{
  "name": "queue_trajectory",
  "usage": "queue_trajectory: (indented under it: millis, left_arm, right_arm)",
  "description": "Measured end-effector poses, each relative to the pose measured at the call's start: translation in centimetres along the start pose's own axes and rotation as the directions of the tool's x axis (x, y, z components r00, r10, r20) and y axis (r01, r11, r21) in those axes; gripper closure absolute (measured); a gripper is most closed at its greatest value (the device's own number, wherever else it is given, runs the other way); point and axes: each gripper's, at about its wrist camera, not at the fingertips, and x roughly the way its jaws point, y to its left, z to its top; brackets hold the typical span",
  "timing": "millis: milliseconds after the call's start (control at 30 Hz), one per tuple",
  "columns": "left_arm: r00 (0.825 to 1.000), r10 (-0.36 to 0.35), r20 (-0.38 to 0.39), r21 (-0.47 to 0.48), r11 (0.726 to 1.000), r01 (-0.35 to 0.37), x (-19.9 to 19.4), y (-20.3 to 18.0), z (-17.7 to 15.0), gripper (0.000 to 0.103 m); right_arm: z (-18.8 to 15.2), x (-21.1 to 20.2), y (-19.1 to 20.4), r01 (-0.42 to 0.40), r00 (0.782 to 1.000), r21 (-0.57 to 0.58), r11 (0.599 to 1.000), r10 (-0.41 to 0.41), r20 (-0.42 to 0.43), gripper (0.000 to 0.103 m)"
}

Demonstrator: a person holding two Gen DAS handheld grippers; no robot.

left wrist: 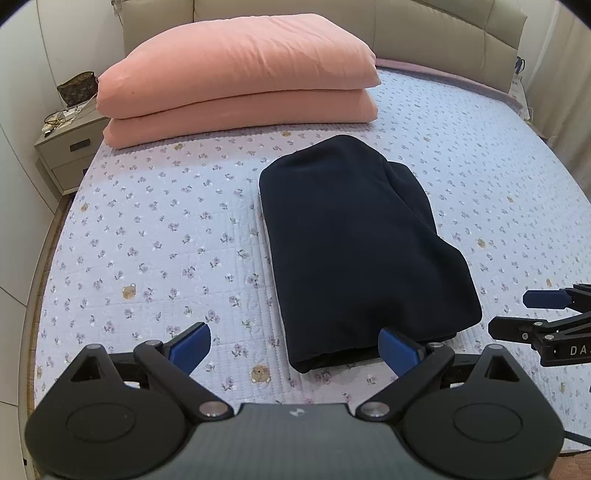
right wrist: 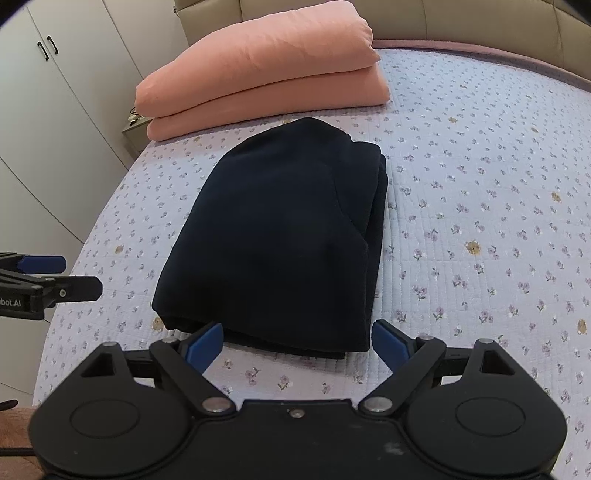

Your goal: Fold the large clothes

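A dark navy garment (left wrist: 354,251) lies folded into a compact rectangle on the floral bedspread (left wrist: 155,229); it also shows in the right wrist view (right wrist: 280,240). My left gripper (left wrist: 295,350) is open and empty, just short of the garment's near edge. My right gripper (right wrist: 297,343) is open and empty, its blue fingers on either side of the garment's near edge. The right gripper shows at the right edge of the left wrist view (left wrist: 546,314). The left gripper shows at the left edge of the right wrist view (right wrist: 40,277).
A folded pink quilt (left wrist: 240,77) lies at the head of the bed against a beige padded headboard (left wrist: 424,33). A bedside table (left wrist: 66,147) with a bag stands left of the bed. White wardrobe doors (right wrist: 55,110) stand beyond.
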Motion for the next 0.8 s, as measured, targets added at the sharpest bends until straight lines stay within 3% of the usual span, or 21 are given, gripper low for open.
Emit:
queue_trajectory:
  millis: [800]
  left_arm:
    - [1.0,-0.008,-0.009,-0.001,1.0,0.008,0.42,0.35,0.01,0.004]
  right_arm:
    - [0.11,0.18,0.21,-0.011,1.0,-0.025,1.0,0.011,-0.008,0.0]
